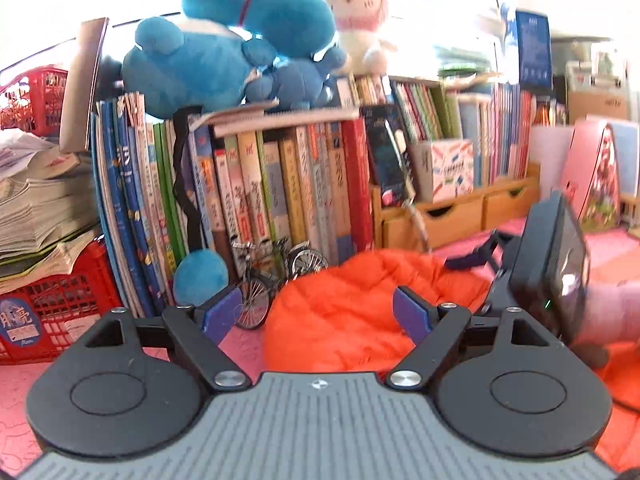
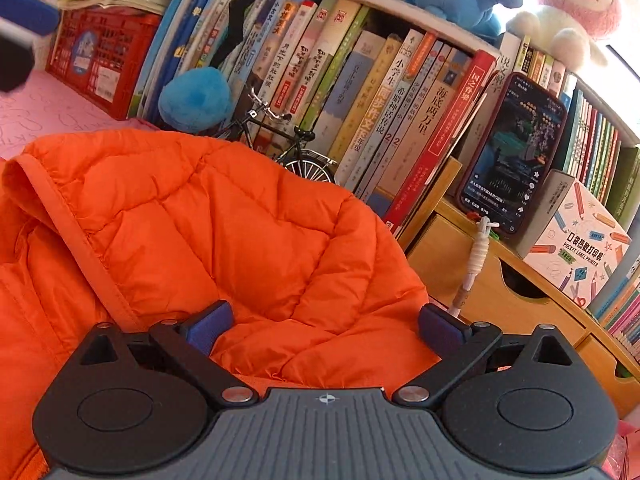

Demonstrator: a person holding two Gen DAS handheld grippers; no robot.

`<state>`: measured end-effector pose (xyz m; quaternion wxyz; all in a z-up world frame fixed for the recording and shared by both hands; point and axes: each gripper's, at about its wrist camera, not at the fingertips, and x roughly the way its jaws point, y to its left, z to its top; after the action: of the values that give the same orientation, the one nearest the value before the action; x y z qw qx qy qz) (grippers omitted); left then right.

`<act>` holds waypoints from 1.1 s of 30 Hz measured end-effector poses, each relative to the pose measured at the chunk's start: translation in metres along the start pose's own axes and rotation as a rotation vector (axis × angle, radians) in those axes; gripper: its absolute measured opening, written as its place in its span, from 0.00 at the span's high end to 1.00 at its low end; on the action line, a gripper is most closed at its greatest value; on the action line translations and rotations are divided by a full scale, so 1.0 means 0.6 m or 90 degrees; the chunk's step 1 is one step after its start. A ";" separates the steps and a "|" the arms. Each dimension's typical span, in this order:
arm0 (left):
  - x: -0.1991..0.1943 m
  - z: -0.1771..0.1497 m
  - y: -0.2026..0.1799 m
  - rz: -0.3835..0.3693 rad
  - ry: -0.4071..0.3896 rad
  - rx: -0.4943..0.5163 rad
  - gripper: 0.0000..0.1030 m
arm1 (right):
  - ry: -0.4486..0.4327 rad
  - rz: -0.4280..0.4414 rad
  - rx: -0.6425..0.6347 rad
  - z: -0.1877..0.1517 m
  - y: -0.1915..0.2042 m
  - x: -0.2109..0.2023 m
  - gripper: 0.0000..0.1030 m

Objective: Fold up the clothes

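Folding is looking barely begun: the orange jacket point(image 2: 224, 240) is lying rumpled beyond and beneath the spread fingers of the right gripper point(image 2: 326, 326), while the left gripper point(image 1: 318, 312) is hovering wide, holding nothing.

Strong daylight is pouring in from behind the plush toys point(image 1: 256, 36), blowing the top of both views out to white. The left wrist view is smearing with motion blur; the book spines point(image 2: 404, 120) are reading sharp. Fisheye distortion is bending the edges.
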<state>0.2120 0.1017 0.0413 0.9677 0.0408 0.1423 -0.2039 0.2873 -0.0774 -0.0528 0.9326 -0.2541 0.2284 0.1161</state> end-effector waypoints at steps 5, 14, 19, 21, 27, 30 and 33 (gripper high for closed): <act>0.071 0.005 -0.034 0.155 0.061 -0.011 0.14 | 0.002 -0.006 -0.003 -0.001 0.002 0.000 0.02; 0.191 -0.125 -0.076 0.392 0.221 0.203 0.17 | 0.004 -0.012 -0.001 -0.005 0.004 0.001 0.00; 0.199 -0.136 -0.080 0.395 0.230 0.223 0.17 | 0.018 -0.056 -0.017 -0.015 -0.008 -0.003 0.01; 0.198 -0.136 -0.076 0.388 0.232 0.213 0.17 | 0.038 -0.064 -0.001 -0.026 -0.033 -0.003 0.01; 0.200 -0.136 -0.074 0.373 0.233 0.199 0.16 | 0.062 -0.105 0.004 -0.060 -0.092 -0.010 0.01; 0.198 -0.136 -0.068 0.365 0.234 0.184 0.16 | 0.071 -0.134 0.008 -0.074 -0.112 -0.010 0.01; 0.197 -0.136 -0.061 0.364 0.236 0.167 0.16 | 0.119 -0.261 -0.015 -0.092 -0.129 0.009 0.05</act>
<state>0.2799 0.0342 -0.0720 0.9299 0.2388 0.2712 0.0691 0.2971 -0.1712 -0.0653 0.9085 -0.3157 0.2559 -0.0975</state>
